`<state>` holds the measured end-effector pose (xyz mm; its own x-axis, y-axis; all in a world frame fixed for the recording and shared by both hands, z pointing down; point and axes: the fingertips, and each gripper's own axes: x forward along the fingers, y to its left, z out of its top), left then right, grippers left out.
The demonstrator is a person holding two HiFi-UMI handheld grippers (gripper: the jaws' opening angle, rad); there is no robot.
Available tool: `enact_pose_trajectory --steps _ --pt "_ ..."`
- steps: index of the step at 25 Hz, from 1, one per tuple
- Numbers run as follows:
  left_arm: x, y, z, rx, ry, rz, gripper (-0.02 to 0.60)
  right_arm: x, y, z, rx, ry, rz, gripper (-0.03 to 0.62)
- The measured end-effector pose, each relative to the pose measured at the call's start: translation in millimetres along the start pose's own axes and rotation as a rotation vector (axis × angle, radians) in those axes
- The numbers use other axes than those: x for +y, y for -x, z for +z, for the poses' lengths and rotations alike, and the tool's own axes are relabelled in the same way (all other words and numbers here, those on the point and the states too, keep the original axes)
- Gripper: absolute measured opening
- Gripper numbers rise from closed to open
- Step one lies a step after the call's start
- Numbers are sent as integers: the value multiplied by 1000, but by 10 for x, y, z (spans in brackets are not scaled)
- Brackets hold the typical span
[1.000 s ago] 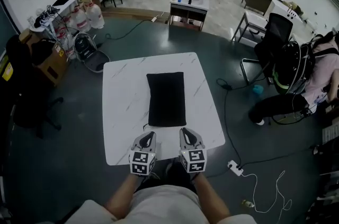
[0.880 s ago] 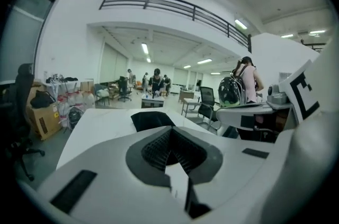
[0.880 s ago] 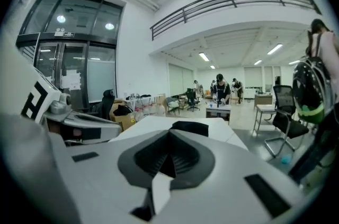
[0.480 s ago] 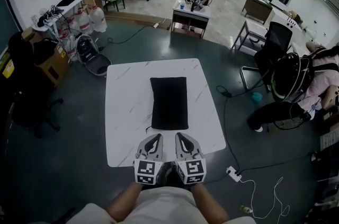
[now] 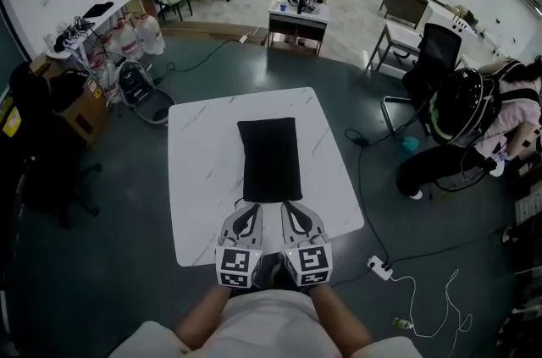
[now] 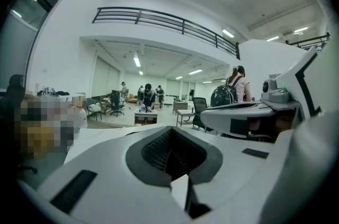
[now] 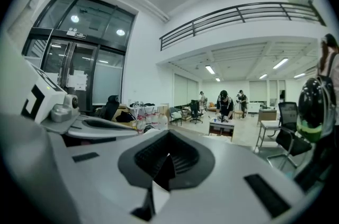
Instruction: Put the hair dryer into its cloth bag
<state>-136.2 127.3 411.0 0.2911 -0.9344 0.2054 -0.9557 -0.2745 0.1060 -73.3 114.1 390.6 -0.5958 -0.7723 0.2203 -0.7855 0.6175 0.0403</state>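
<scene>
The black cloth bag (image 5: 269, 159) lies flat and lengthwise in the middle of the white table (image 5: 199, 179), its short end toward me. No hair dryer shows outside it. My left gripper (image 5: 251, 212) and right gripper (image 5: 289, 210) hover side by side over the table's near edge, just short of the bag's near end. Both are shut with nothing between the jaws. In the left gripper view the left gripper (image 6: 170, 162) points level across the room, its jaws meeting with nothing between them. The right gripper (image 7: 163, 160) looks the same in its own view.
A thin cord (image 5: 237, 202) trails from the bag's near left corner. A person works at a small desk (image 5: 298, 9) beyond the table. An office chair (image 5: 436, 52) and a seated person (image 5: 508, 115) are at the right. Water jugs and boxes (image 5: 127, 30) stand at the left, a power strip (image 5: 378, 267) on the floor.
Both grippers have risen toward the head camera and drawn closer together above the near table edge. The bag has not moved.
</scene>
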Motion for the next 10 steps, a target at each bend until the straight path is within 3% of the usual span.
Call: enact_pose_trajectory --steps 10 --pt "-41 -25 0 13 -22 -13 8 -82 36 19 -8 -2 -33 15"
